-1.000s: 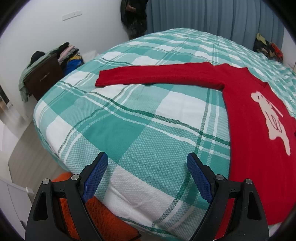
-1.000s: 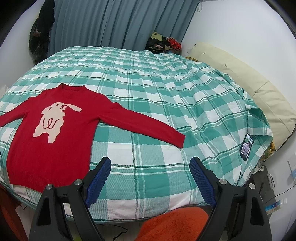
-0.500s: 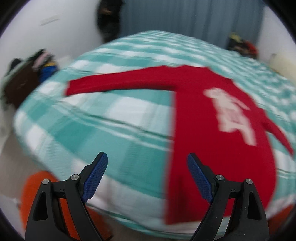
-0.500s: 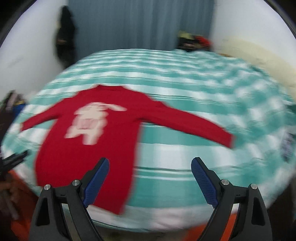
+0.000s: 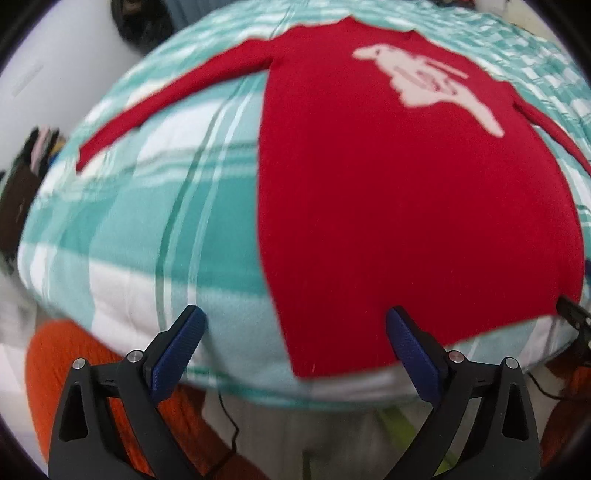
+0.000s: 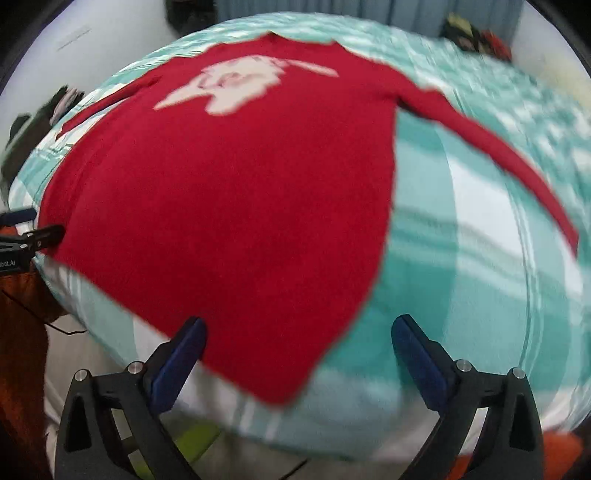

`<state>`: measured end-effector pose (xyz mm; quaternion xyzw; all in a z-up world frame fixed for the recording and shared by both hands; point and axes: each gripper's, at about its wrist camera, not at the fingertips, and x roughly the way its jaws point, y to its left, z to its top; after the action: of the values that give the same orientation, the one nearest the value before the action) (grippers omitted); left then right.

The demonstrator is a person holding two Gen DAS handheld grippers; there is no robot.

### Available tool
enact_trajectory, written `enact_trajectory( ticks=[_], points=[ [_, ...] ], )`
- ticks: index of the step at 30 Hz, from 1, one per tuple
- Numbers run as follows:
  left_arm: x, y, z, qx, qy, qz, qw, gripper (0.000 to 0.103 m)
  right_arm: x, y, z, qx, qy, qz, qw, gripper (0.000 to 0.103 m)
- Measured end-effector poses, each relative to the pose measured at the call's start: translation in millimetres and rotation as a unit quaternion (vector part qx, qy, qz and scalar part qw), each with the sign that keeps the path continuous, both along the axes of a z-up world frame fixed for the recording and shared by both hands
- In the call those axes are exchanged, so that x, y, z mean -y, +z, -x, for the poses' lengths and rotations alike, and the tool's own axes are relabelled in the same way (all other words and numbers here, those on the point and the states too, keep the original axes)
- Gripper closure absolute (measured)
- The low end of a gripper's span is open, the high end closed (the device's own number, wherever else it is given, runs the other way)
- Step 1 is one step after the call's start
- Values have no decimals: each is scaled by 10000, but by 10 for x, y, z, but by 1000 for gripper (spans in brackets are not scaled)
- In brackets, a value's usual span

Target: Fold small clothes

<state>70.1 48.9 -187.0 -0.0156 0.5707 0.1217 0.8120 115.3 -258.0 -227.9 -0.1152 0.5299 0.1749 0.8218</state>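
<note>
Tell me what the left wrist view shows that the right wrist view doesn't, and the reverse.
Left wrist only: the whole sleeve reaching to the bed's left, and a dark garment hanging on the wall.
Right wrist only: the other sleeve out to its cuff, and a clothes heap in the far corner.
Both: the red sweater flat on the green plaid bedspread, hem nearest, between open jaws.

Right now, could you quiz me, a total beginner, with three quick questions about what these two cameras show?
1. True or false: the red sweater lies spread flat on the checked bedcover, sleeves out.
2. Which part of the sweater is nearest the left gripper and right gripper: A collar, B bottom hem, C a cuff?
3. Fill in: both grippers' jaws stand ____, with nothing clamped.

Key: 1 true; 2 B; 3 open.
</note>
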Motion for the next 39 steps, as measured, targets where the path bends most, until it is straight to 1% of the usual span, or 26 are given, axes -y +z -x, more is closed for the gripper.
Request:
enact_trajectory(
  ticks=[3, 5, 6, 7, 9, 11, 13, 14, 15, 16, 17, 18, 19, 20, 21, 22, 24, 26, 27, 29, 30, 31, 33, 35, 37, 39],
  points=[
    [-33, 44, 7, -138, 71, 136, 9998, 4, 101, -31, 77, -197, 31, 213, 9996, 4],
    [-45, 196, 8, -11, 88, 151, 9998, 6, 176, 57, 106, -358, 30, 85, 9993, 6],
    [-82, 329, 3, 213, 132, 185, 9995, 6, 264, 154, 103, -371, -17, -173, 9992, 6],
    [-118, 412, -14, 359, 170, 219, 9990, 6, 445, 297, 70, -267, -183, -557, 9979, 6],
    [-231, 611, -121, 721, 330, 327, 9963, 6, 725, 466, -72, -66, -507, -973, 9939, 6],
    [-357, 798, -302, 1135, 547, 474, 9909, 6, 1156, 625, -357, 185, -946, -1484, 9842, 6],
    [-428, 914, -483, 1435, 779, 518, 9852, 6, 1688, 720, -717, 453, -1599, -2180, 9617, 6],
    [-470, 955, -573, 1586, 874, 538, 9820, 6, 2045, 695, -915, 571, -2065, -2678, 9394, 6],
    [-505, 969, -652, 1685, 987, 530, 9793, 6, 2274, 651, -1046, 582, -2403, -3002, 9213, 6],
    [-521, 952, -690, 1717, 1068, 511, 9780, 6, 2509, 570, -1206, 521, -2754, -3342, 8998, 6],
    [-492, 903, -704, 1729, 1111, 489, 9774, 6, 2750, 425, -1313, 407, -3145, -3700, 8732, 7],
    [-495, 848, -694, 1721, 1158, 440, 9773, 6, 2975, 230, -1373, 242, -3576, -3993, 8439, 12],
    [-497, 783, -648, 1683, 1200, 371, 9777, 6, 3126, 74, -1396, 115, -3892, -4180, 8208, 24],
    [-492, 702, -616, 1625, 1239, 305, 9784, 6, 3241, -36, -1398, 34, -4134, -4351, 7999, 31],
    [-510, 614, -625, 1565, 1277, 253, 9791, 6, 3354, -114, -1384, 73, -4305, -4471, 7841, 41],
    [-535, 539, -570, 1509, 1326, 205, 9794, 6, 3417, -137, -1372, 165, -4384, -4527, 7762, 44],
    [-613, 403, -477, 1394, 1471, 108, 9792, 6, 3534, -162, -1380, 355, -4535, -4631, 7607, 44],
    [-708, 255, -432, 1255, 1660, 34, 9781, 6, 3598, -201, -1437, 402, -4677, -4674, 7491, 45],
    [-763, 196, -404, 1187, 1791, 31, 9766, 6, 3628, -218, -1484, 407, -4751, -4676, 7443, 48],
    [-832, 161, -365, 1184, 1954, 64, 9735, 6, 3664, -251, -1514, 443, -4928, -4555, 7401, 64],
    [-847, 170, -371, 1211, 1991, 77, 9724, 6, 3701, -267, -1525, 472, -5033, -4390, 7428, 85],
    [-853, 179, -374, 1241, 1999, 67, 9719, 6, 3716, -286, -1537, 445, -5117, -4246, 7456, 100],
    [-837, 187, -372, 1275, 1935, 11, 9728, 6, 3722, -262, -1566, 402, -5213, -4027, 7513, 98],
    [-822, 175, -358, 1299, 1877, -17, 9736, 6, 3668, -31, -1597, 543, -5091, -3707, 7749, 98],
    [-825, 153, -364, 1318, 1855, -17, 9738, 6, 3497, 355, -1758, 867, -4605, -3514, 8105, 98],
    [-836, 162, -376, 1357, 1854, 53, 9732, 6, 3143, 828, -1975, 1166, -3918, -3401, 8469, 98]
  ],
)
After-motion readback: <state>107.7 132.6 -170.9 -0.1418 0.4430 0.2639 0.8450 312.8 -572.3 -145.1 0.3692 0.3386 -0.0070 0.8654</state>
